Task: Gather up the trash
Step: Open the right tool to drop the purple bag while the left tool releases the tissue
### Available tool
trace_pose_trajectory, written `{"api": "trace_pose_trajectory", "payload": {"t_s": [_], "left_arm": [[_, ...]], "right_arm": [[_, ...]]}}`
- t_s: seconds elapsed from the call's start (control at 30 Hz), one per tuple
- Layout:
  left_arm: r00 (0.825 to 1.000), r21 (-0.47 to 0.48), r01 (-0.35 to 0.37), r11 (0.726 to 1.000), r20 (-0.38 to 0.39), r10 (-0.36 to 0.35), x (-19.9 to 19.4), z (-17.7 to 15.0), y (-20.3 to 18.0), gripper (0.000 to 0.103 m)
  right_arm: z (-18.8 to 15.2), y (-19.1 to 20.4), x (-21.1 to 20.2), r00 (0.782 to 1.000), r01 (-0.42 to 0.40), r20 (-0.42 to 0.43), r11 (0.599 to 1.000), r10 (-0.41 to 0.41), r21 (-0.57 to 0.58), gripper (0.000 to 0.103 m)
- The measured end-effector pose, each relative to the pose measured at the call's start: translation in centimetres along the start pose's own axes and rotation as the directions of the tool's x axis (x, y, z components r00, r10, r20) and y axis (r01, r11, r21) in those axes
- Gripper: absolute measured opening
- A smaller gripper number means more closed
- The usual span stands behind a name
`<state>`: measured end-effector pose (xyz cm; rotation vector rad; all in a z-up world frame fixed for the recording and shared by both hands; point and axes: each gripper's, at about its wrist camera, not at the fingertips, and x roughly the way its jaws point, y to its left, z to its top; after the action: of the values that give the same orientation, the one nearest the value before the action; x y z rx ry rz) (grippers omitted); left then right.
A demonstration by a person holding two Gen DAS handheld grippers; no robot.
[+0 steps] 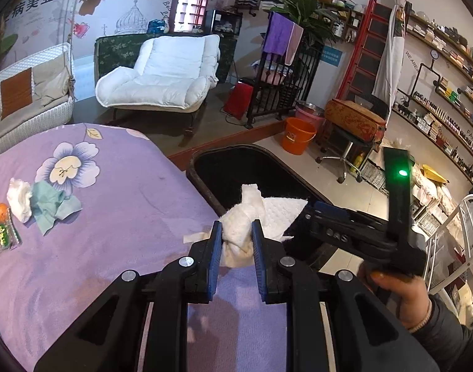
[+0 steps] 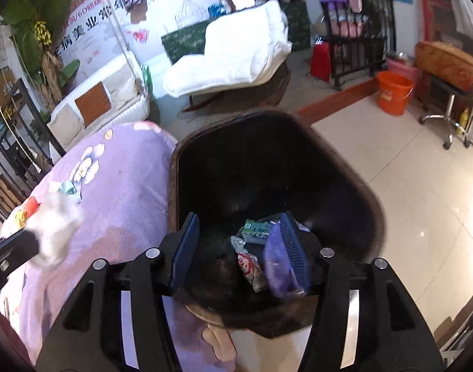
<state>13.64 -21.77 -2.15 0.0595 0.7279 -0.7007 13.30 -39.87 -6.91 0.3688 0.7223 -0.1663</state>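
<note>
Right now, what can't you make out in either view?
- Bin bottom, right wrist: too dark beyond the wrappers.
- Purple wrapper, right wrist: against the right gripper pad; stuck or falling, unclear.
- Tissue in the left gripper: its lower part is hidden by the pads.
- Sweets packet, left wrist: print too small.

Left gripper (image 1: 236,241) fingers pinched shut; right gripper (image 2: 239,248) fingers apart, angled downward

White recliner (image 1: 162,74), orange bucket (image 1: 298,135), tiled floor (image 2: 422,201), shelved wall (image 1: 447,93).
</note>
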Motion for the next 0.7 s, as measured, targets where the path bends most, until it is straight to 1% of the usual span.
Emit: {"api": "trace_pose_trajectory", "payload": {"t_s": [0.07, 0.13, 0.27, 0.4, 0.7], "left_arm": [[1.000, 0.004, 0.011, 1.000, -0.007, -0.011, 0.5, 0.2, -0.5, 0.020], [1.000, 0.008, 0.023, 1.000, -0.015, -0.023, 1.2, 0.5, -1.0, 0.020], [0.998, 0.017, 0.050, 0.999, -0.043, -0.050, 2.8, 0.7, -2.2, 0.020], [0.996, 0.046, 0.058, 0.997, -0.064, -0.055, 4.3, 1.0, -3.5, 0.020], [0.990, 0.084, 0.079, 0.993, -0.125, -0.068, 7.9, 2.1, -5.8, 0.020]], "right_arm": [[-0.3, -0.4, -1.3, 0.999, 0.021, 0.032, 1.000, -0.021, -0.001, 0.062], [-0.7, -1.1, -2.5, 0.997, 0.046, 0.061, 0.999, -0.046, 0.001, 0.063], [-1.4, -2.3, -4.6, 0.993, 0.076, 0.092, 0.997, -0.078, 0.024, 0.069], [-2.1, -3.6, -6.1, 0.987, 0.111, 0.111, 0.993, -0.114, 0.037, 0.070], [-3.3, -6.7, -8.4, 0.980, 0.148, 0.121, 0.983, -0.161, 0.106, 0.071]]}}
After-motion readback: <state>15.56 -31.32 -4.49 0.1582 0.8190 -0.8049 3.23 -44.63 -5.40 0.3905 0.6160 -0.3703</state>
